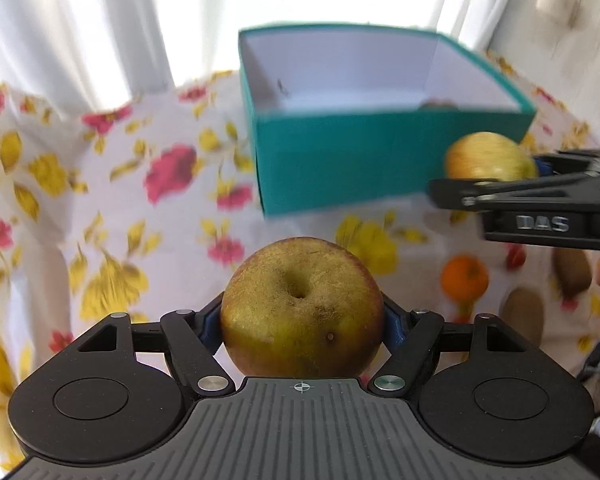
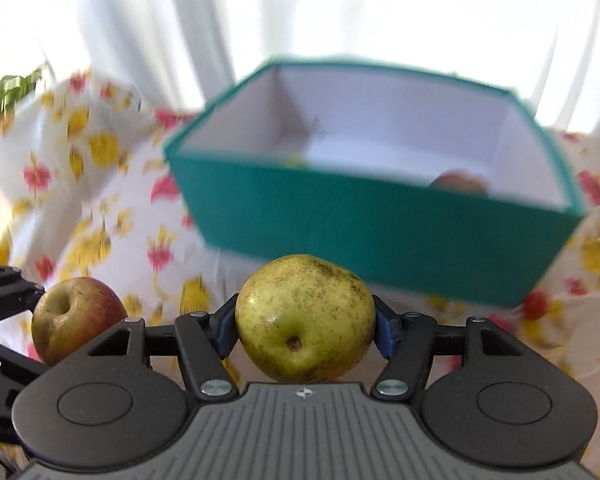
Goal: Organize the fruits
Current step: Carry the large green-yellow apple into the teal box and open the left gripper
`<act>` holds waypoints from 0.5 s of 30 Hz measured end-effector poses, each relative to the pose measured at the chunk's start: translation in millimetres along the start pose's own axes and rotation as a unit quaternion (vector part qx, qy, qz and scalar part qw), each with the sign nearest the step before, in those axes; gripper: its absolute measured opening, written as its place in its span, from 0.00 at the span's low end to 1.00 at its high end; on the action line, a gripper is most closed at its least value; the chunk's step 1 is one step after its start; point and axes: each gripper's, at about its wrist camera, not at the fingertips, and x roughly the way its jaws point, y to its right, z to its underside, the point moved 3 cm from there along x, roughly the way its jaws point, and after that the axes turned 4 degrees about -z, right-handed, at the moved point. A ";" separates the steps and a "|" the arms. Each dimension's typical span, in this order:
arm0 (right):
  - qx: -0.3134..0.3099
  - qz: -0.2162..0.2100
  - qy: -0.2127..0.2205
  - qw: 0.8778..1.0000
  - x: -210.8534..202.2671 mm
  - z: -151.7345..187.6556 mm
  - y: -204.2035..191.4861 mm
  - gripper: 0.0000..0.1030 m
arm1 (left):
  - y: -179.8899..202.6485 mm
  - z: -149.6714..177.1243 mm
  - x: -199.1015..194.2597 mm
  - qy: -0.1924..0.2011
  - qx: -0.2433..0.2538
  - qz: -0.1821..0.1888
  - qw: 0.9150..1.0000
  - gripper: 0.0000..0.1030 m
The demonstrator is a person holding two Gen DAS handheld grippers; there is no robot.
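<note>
My left gripper (image 1: 302, 326) is shut on a brownish-red apple (image 1: 302, 308), held above the cloth in front of the teal box (image 1: 340, 156). My right gripper (image 2: 305, 332) is shut on a yellow-green apple (image 2: 305, 322), also in front of the teal box (image 2: 380, 232). In the left wrist view the right gripper (image 1: 536, 172) with its apple (image 1: 490, 156) shows at the right, near the box's front corner. In the right wrist view the left gripper's apple (image 2: 78, 318) shows at the lower left. A reddish fruit (image 2: 460, 182) lies inside the box.
A floral tablecloth (image 1: 140, 184) covers the table. An orange (image 1: 464, 278) and two kiwis (image 1: 524, 312) lie on the cloth to the right. White curtains (image 1: 100, 20) hang behind. A green plant (image 2: 8, 92) is at the far left.
</note>
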 end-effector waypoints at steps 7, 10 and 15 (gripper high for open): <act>0.039 0.053 0.078 0.995 -48.7 -20.3 34.5 0.62 | 10.8 -62.2 -9.9 0.030 -0.004 -0.010 0.999 0.76; 0.059 0.067 0.091 0.992 -58.7 -20.8 49.2 0.62 | 19.1 -87.4 -5.2 0.043 -0.005 -0.022 0.999 0.76; 0.073 0.074 0.096 0.990 -66.8 -16.4 61.2 0.62 | 26.1 -120.8 6.2 0.046 -0.023 -0.001 0.999 0.76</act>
